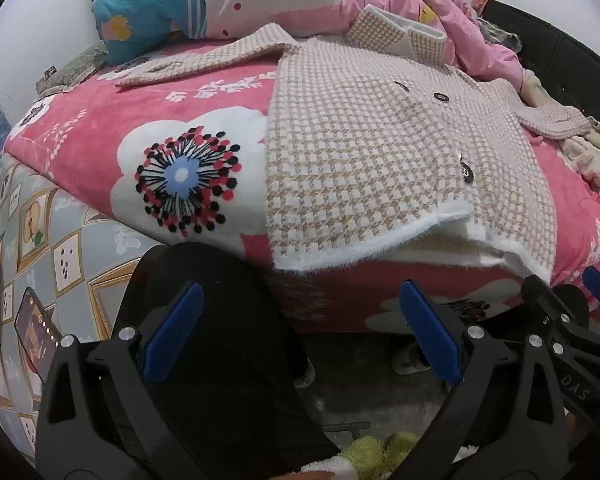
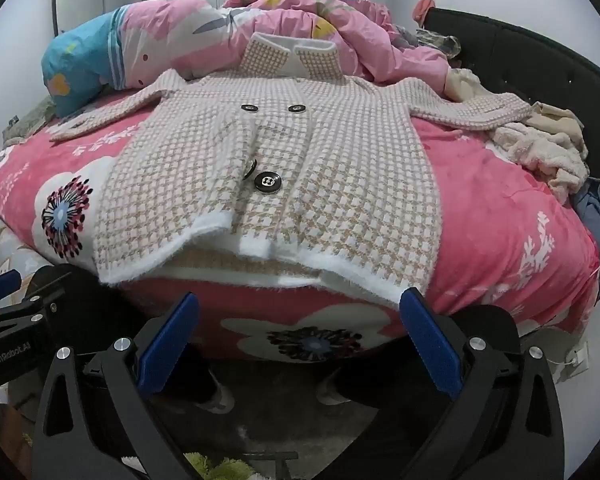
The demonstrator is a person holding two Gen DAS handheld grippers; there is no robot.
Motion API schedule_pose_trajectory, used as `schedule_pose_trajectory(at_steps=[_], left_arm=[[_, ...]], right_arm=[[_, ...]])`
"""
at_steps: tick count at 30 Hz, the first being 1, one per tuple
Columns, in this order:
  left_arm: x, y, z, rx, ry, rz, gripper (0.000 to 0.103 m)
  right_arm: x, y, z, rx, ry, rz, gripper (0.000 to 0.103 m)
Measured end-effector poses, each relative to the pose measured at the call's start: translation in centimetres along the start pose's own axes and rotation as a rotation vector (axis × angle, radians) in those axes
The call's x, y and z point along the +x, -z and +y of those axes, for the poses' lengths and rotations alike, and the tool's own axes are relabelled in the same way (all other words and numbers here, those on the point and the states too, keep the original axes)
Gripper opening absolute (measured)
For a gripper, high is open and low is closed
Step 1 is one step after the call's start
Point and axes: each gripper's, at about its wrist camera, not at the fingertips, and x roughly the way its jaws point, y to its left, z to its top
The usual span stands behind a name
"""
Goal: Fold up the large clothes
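A beige and white houndstooth coat [image 1: 364,152] [image 2: 300,172] lies front up on the pink flowered bed cover, sleeves spread out to both sides, collar at the far end, its white fuzzy hem at the bed's near edge. Black buttons [image 2: 267,182] run down its middle. My left gripper [image 1: 300,320] hovers open below the hem's left part, nothing between its blue pads. My right gripper [image 2: 300,328] is open too, just under the hem's right part, its right pad [image 2: 428,332] close to the hem's corner. The right gripper's frame [image 1: 560,320] shows at the right of the left wrist view.
A pink quilt [image 2: 308,20] and a blue and pink pillow [image 2: 92,64] are heaped at the far end. Loose cream clothes [image 2: 540,148] lie at the bed's right, against a black headboard [image 2: 540,64]. A phone [image 1: 34,328] lies on the left. A person's dark trouser legs [image 1: 220,340] stand by the bed.
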Motion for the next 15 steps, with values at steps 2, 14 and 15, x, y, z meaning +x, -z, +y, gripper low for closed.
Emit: schedule_pose_trajectory(at_steps=[2,14,15], left_arm=[[-0.02,0.0,0.01,-0.001,0.002,-0.003,0.095],[-0.29,0.2,-0.18,-0.004,0.004,-0.007,0.095],[-0.12,0.04,-0.13,-0.005,0.005,-0.007,0.095]], right_arm=[[-0.1,-0.06,-0.02,0.001,-0.001,-0.002,0.098],[-0.26,-0.16,0.37,-0.005,-0.002,0.001,0.098],[-0.3,-0.13,0.43,-0.007,-0.002,0.0,0.098]])
